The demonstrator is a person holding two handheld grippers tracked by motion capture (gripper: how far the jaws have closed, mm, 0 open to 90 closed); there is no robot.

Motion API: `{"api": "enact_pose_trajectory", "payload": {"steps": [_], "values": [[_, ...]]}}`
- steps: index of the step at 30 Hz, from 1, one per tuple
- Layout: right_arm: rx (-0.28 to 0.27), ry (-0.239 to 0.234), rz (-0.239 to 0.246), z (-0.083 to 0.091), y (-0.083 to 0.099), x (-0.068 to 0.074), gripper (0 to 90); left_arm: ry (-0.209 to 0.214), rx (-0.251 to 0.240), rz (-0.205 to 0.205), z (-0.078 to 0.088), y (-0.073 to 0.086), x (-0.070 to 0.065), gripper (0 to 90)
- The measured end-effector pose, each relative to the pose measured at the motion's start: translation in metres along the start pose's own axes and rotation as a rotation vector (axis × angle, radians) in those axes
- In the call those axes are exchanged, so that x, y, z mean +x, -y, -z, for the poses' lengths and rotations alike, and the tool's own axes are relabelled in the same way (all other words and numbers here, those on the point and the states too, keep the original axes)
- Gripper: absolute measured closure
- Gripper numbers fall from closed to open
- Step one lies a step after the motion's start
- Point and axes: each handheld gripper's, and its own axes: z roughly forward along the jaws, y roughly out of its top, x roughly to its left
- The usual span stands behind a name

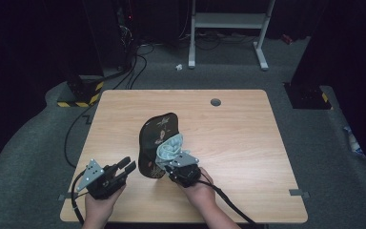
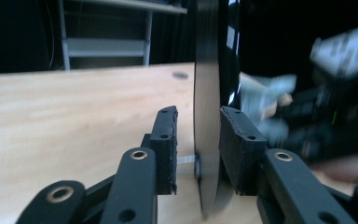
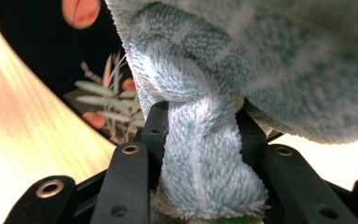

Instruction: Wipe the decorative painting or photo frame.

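Seen from the high view: left gripper (image 1: 126, 166) held low at the near left of the light wooden surface (image 1: 228, 129), gripped by a hand rising from the bottom edge, jaws pointed up and to the right toward the black lacquered tray with a painted floral design (image 1: 155, 138). Tray stood on its edge near the middle of the surface, tilted, decorated face turned toward the right gripper (image 1: 171, 162). Right gripper held just right of the tray's lower end, forearm angled in from the lower right, cable trailing back over the near edge.

From the left gripper view: jaws spread, with the tray's thin black edge (image 2: 207, 107) upright between them; right pad at or very close to the tray, left pad clearly apart from it with a gap showing. Contact on the right side too close to call. Beyond the tray, the other gripper blurred and hard to read.

From the right gripper view: jaws pinched on a twisted fold of pale blue-green terry cloth (image 3: 200, 154), bunched above against the tray's painted face (image 3: 98, 93). Jaw tips buried in the cloth; much of the tray hidden behind it, leaving a few leaves and orange spots visible.
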Motion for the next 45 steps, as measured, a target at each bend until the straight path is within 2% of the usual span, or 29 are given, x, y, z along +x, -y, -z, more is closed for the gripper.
{"api": "enact_pose_trajectory", "payload": {"steps": [4, 8, 10, 13, 16, 18, 20, 22, 23, 24, 25, 26, 28, 30, 32, 36, 41, 42, 43, 45], "values": [[0.008, -0.006, 0.007, -0.005, 0.007, 0.007, 64.7, 0.013, -0.005, -0.010, -0.013, -0.024, -0.004, 62.4], [0.019, -0.013, 0.012, -0.006, 0.012, 0.010, 64.7, 0.017, 0.010, -0.048, -0.027, -0.038, -0.011, 61.4], [0.021, -0.015, 0.016, -0.007, 0.012, 0.011, 64.7, 0.015, 0.014, -0.047, -0.034, -0.043, -0.013, 61.9], [0.013, -0.013, 0.011, -0.004, 0.008, 0.008, 64.7, 0.013, 0.016, -0.049, -0.040, -0.049, -0.015, 65.8], [-0.015, 0.003, 0.005, 0.000, -0.001, 0.002, 64.7, -0.004, 0.021, -0.048, -0.045, -0.053, -0.017, 75.4], [-0.018, 0.007, 0.002, 0.001, -0.007, 0.000, 65.0, -0.015, 0.022, -0.036, -0.046, -0.053, -0.017, 77.1], [-0.022, -0.008, 0.009, 0.001, -0.009, 0.003, 65.4, -0.031, 0.021, -0.023, -0.046, -0.053, -0.016, 78.1], [-0.018, -0.050, 0.021, 0.002, -0.010, 0.013, 65.6, -0.036, 0.016, -0.029, -0.046, -0.052, -0.016, 78.5], [-0.026, -0.080, 0.036, 0.004, -0.011, 0.022, 65.6, -0.038, 0.015, -0.031, -0.045, -0.051, -0.016, 78.5], [-0.026, -0.080, 0.036, 0.004, -0.011, 0.022, 65.6, -0.038, 0.015, -0.031, -0.045, -0.051, -0.016, 78.5], [-0.039, -0.123, 0.075, 0.007, -0.013, 0.041, 65.6, -0.041, 0.013, -0.026, -0.045, -0.051, -0.017, 78.6], [-0.042, -0.141, 0.093, 0.009, -0.014, 0.050, 65.6, -0.041, 0.013, -0.023, -0.045, -0.051, -0.017, 78.6], [-0.045, -0.164, 0.127, 0.010, -0.016, 0.065, 65.6, -0.041, 0.017, -0.022, -0.045, -0.051, -0.016, 78.7], [-0.044, -0.167, 0.137, 0.009, -0.016, 0.071, 65.6, -0.038, 0.020, -0.020, -0.044, -0.051, -0.016, 78.7], [-0.044, -0.162, 0.139, 0.008, -0.016, 0.070, 65.6, -0.037, 0.021, -0.021, -0.044, -0.051, -0.015, 78.7], [-0.049, -0.113, 0.079, 0.008, -0.016, 0.046, 65.6, -0.034, 0.017, -0.021, -0.044, -0.051, -0.015, 78.7], [-0.042, -0.015, -0.013, 0.006, -0.016, 0.004, 65.5, -0.035, 0.010, -0.018, -0.044, -0.050, -0.016, 78.7], [-0.042, -0.015, -0.013, 0.006, -0.016, 0.004, 65.5, -0.035, 0.010, -0.018, -0.044, -0.050, -0.016, 78.7], [-0.034, 0.011, -0.031, 0.004, -0.015, -0.007, 65.5, -0.036, 0.009, -0.018, -0.044, -0.050, -0.016, 78.7], [-0.022, 0.015, -0.040, 0.001, -0.014, -0.010, 65.6, -0.038, 0.011, -0.018, -0.044, -0.050, -0.016, 78.7]]}}
